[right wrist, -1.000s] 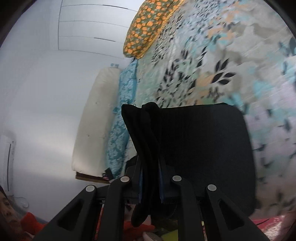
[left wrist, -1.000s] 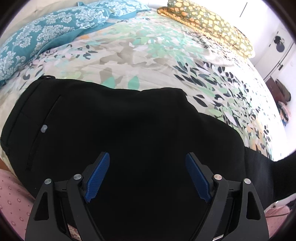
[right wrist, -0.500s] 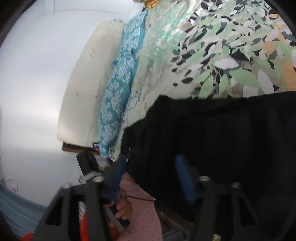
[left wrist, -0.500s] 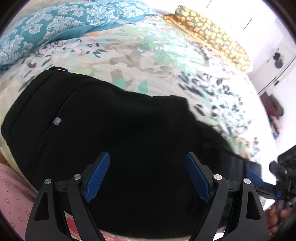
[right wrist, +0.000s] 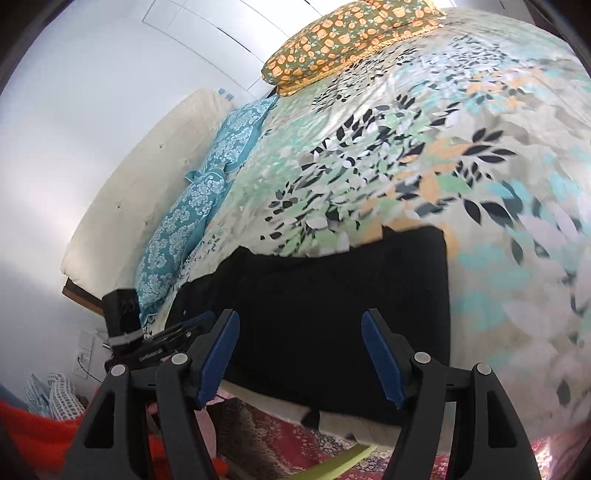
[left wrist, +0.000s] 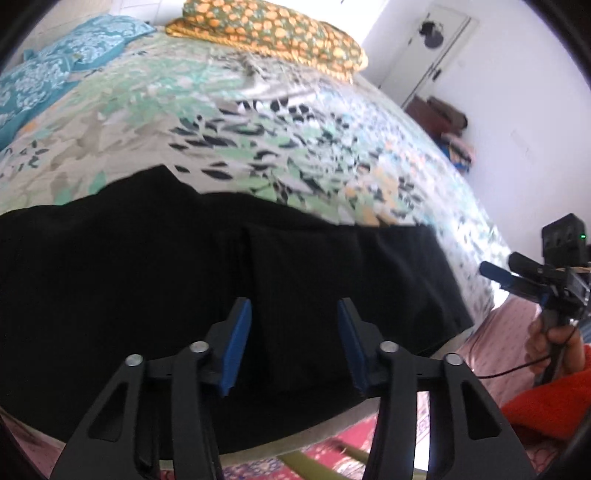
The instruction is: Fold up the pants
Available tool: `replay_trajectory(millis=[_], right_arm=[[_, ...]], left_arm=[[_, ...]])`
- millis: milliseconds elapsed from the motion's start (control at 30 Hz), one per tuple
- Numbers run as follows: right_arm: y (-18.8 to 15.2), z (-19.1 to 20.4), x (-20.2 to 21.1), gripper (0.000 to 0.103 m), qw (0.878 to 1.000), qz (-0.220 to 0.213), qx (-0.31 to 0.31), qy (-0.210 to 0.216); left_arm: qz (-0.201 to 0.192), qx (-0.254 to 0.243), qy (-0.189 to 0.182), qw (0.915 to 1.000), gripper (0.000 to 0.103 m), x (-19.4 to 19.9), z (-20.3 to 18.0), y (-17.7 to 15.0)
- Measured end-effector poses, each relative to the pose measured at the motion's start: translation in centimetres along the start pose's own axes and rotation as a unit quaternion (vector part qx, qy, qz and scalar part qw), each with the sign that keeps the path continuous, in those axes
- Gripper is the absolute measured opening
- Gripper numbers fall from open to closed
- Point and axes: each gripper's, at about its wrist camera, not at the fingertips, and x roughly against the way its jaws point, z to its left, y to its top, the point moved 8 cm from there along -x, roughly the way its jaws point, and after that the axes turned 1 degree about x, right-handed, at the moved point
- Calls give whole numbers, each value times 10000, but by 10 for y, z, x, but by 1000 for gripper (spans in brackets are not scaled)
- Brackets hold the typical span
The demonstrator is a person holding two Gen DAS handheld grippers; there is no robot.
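Note:
Black pants (left wrist: 155, 280) lie folded along the near edge of the bed, with a doubled layer on their right part (left wrist: 332, 280). They also show in the right wrist view (right wrist: 332, 306). My left gripper (left wrist: 294, 325) is open and empty, hovering over the pants near the fold line. My right gripper (right wrist: 300, 350) is open and empty, above the near edge of the pants. The right gripper also shows in the left wrist view (left wrist: 517, 277) at the far right, off the pants' end. The left gripper shows in the right wrist view (right wrist: 173, 332) at the left.
The bed has a leaf-patterned cover (left wrist: 258, 122) (right wrist: 424, 155). A teal pillow (left wrist: 44, 74) (right wrist: 199, 199) and an orange-flowered pillow (left wrist: 273, 33) (right wrist: 351, 37) lie at its far side. A patterned rug (right wrist: 280, 443) lies below the bed edge. A door (left wrist: 432, 48) stands at the back right.
My right gripper has let go of the pants' end, opened and pulled back from the bed. The leg end now lies folded on the pants. My left gripper has swung right along the pants.

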Motion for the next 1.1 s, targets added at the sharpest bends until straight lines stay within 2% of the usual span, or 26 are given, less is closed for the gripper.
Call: replay_trajectory(millis=[200, 367, 433, 467, 500, 567, 733, 833, 967, 1000, 1067, 1100], right_arm=[[3, 10, -8, 69, 9996, 41, 252, 129], [-1, 18, -16, 69, 9988, 136, 456, 145], [-4, 16, -16, 69, 9987, 174, 466, 105], [-4, 16, -16, 69, 9987, 169, 470, 71], [-4, 15, -15, 69, 9987, 149, 494, 17], [-3, 14, -12, 69, 9983, 101, 570, -77], [-2, 19, -5, 69, 9953, -49, 900, -347], [-6, 7, -17, 69, 9941, 188, 853, -644], [-23, -14, -54, 70, 9882, 928, 859, -865], [-30, -21, -66, 70, 9857, 1175, 812, -890], [-33, -29, -76, 70, 9857, 1240, 680, -912], [-30, -29, -76, 71, 9873, 1181, 624, -863]], left_arm=[[276, 13, 503, 9984, 44, -17, 12, -8], [350, -63, 532, 9979, 42, -21, 14, -15], [445, -150, 486, 9977, 32, -26, 10, -17], [495, -168, 484, 9975, 15, -29, 10, -19], [550, -171, 440, 9974, 4, -33, 10, -20], [464, -148, 465, 9977, 3, -30, 9, -18], [-60, -103, 535, 9985, 2, 10, 9, -4], [171, 34, 852, 9962, 3, 1, 29, -11], [466, 3, 1053, 9934, 3, -20, 38, -17], [477, -56, 1103, 9927, 8, -21, 37, -17], [451, -97, 1194, 9918, 12, -19, 35, -17], [414, -56, 1233, 9915, 31, -16, 37, -16]])
